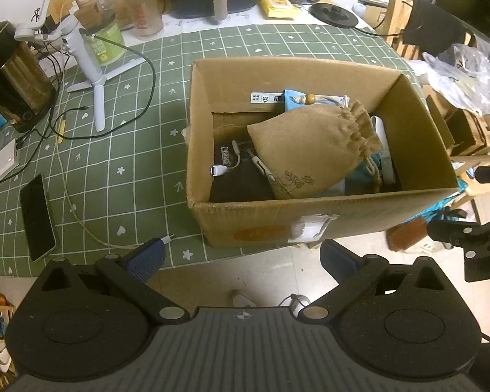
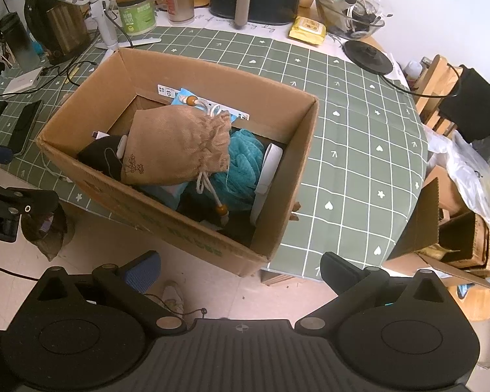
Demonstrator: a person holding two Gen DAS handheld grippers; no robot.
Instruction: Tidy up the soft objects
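open cardboard box [image 1: 310, 215] at the near edge of a green checked tablecloth [image 1: 130, 150], one corner overhanging the edge. inside the box, on top: tan drawstring pouch [image 1: 310, 150], above a teal fluffy cloth [image 2: 241, 166] and a dark soft item [image 2: 101, 156]. below the box, clear of its front wall: left gripper [image 1: 241, 258] and right gripper [image 2: 240, 271], fingers spread wide, holding nothing. right of the box, bare tablecloth.
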